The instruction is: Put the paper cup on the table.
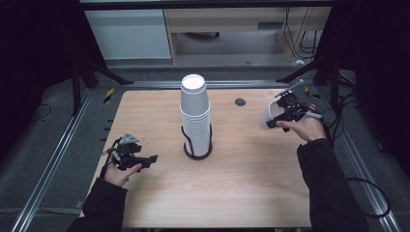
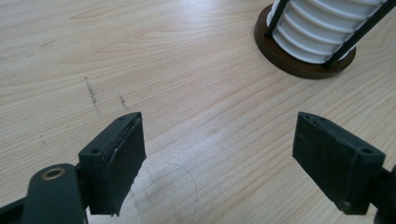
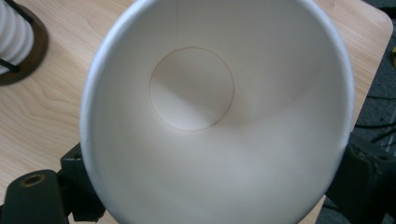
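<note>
Here we are at the desk [image 1: 232, 193], and a tall stack of white paper cups [image 1: 195, 113] is standing upside down in a round dark holder [image 1: 197, 150] right at the middle of the wood. Thin black rods are rising from the holder's base alongside the stack; the left gripper view is catching that same base [image 2: 303, 65] at its upper right, with ribbed cup rims [image 2: 322, 28] sitting inside the rods.

Over on the right, the right hand-held gripper [image 1: 280, 116] is gripping a single paper cup [image 1: 267, 117] at the desk's right edge, well apart from the stack. The cup is lying tilted on its side in the jaws, its mouth pointing back at the gripper's camera. In the right gripper view we are looking straight down into the cup [image 3: 210, 116], round bottom plain to see, a black jaw pressing on each side of the wall.

On the left, the left hand-held gripper [image 1: 145, 160] is hovering low at the near left of the desk, aimed toward the holder. Its jaws are standing wide apart with bare wood [image 2: 210, 140] between them, gripping nothing. A person's dark sleeves [image 1: 104, 205] are coming in from the bottom.
</note>
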